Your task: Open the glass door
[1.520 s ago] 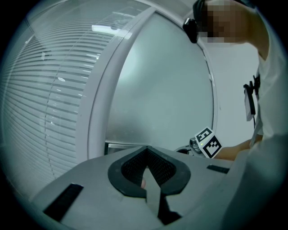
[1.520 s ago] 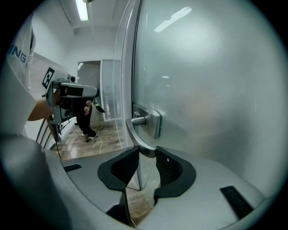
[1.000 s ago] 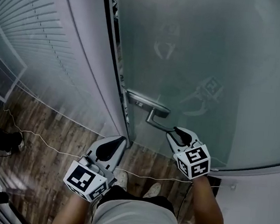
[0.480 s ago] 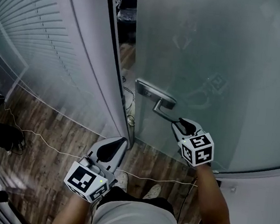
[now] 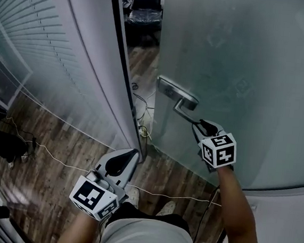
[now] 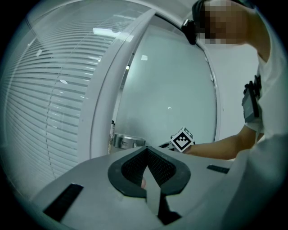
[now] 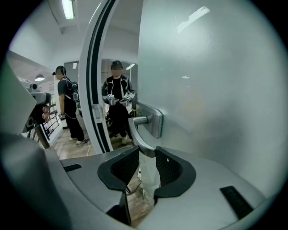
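1. Frosted glass door stands ajar, its free edge well apart from the pale door frame; the dark gap between them shows a room beyond
2. Metal lever handle sits on a steel backplate close to the door's free edge; the lever slopes down and out towards the person
3. Right gripper is on the free end of the lever; seen in the right gripper view, the lever runs down between the two dark pads and the jaws are clamped onto it, one pad against each side of the metal
4. Right arm is stretched forward to the door, and the marker cube sits just behind the jaws, facing up
5. Left gripper hangs low near the foot of the door frame, well apart from the handle; its jaws meet tip to tip with nothing between them
6. Through the gap, the right gripper view shows two people standing on the far side, both in dark clothes
7. Left of the frame is a glazed panel with horizontal blinds
8. Wood floor underfoot, with a thin white cable trailing across it towards the frame's foot
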`<action>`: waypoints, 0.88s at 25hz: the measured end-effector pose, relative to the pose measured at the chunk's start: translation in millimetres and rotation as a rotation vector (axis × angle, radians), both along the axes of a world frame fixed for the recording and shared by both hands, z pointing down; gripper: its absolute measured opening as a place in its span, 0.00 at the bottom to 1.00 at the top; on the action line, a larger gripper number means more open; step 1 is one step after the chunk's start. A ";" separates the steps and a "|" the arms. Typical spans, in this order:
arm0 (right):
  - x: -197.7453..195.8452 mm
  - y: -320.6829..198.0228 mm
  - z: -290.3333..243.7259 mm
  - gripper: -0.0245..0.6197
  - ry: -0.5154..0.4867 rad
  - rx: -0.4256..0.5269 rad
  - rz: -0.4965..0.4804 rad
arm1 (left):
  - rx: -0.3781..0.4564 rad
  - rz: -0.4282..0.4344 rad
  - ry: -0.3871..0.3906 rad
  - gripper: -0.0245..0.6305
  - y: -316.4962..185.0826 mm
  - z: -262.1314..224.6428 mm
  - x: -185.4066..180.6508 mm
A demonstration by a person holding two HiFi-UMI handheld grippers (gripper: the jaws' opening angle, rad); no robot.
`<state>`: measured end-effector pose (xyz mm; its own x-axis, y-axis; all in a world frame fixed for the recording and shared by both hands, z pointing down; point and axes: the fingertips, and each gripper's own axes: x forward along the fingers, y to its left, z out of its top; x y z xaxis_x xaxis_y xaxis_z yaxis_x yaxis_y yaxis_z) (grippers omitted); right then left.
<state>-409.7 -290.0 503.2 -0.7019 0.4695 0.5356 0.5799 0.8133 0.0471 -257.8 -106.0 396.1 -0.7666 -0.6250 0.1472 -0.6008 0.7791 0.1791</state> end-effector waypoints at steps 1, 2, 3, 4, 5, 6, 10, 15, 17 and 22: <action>-4.4 -1.6 0.1 0.23 0.000 0.001 0.001 | 0.000 -0.001 -0.001 0.04 -0.6 -0.3 -1.2; -9.4 -2.2 -1.3 0.23 0.001 0.001 0.002 | 0.001 -0.001 -0.001 0.04 -0.2 -1.8 -3.1; -14.5 -2.6 -3.0 0.23 0.001 0.002 0.004 | 0.002 -0.001 0.000 0.04 0.5 -3.5 -4.9; -18.9 -3.5 -3.9 0.23 0.002 0.002 0.007 | 0.003 -0.001 0.001 0.04 0.7 -4.3 -6.3; -22.6 -5.3 -3.4 0.23 0.002 0.002 0.011 | 0.004 -0.001 0.002 0.04 0.1 -3.8 -6.8; -25.7 -8.0 -1.8 0.23 0.001 0.001 0.016 | 0.004 -0.001 0.002 0.04 -1.4 -2.3 -6.6; -37.1 -21.4 7.5 0.23 -0.006 -0.008 0.034 | 0.002 -0.003 0.002 0.04 -10.3 6.4 -5.3; -61.5 -26.5 -1.8 0.22 -0.006 0.009 0.047 | 0.010 -0.004 0.005 0.04 -11.9 -3.6 -14.8; -69.4 -30.8 -4.2 0.22 -0.007 0.012 0.056 | 0.010 -0.008 0.005 0.04 -14.0 -6.7 -17.2; -88.8 -42.5 2.6 0.22 -0.015 0.011 0.081 | 0.005 -0.028 0.006 0.04 -14.2 -0.7 -23.8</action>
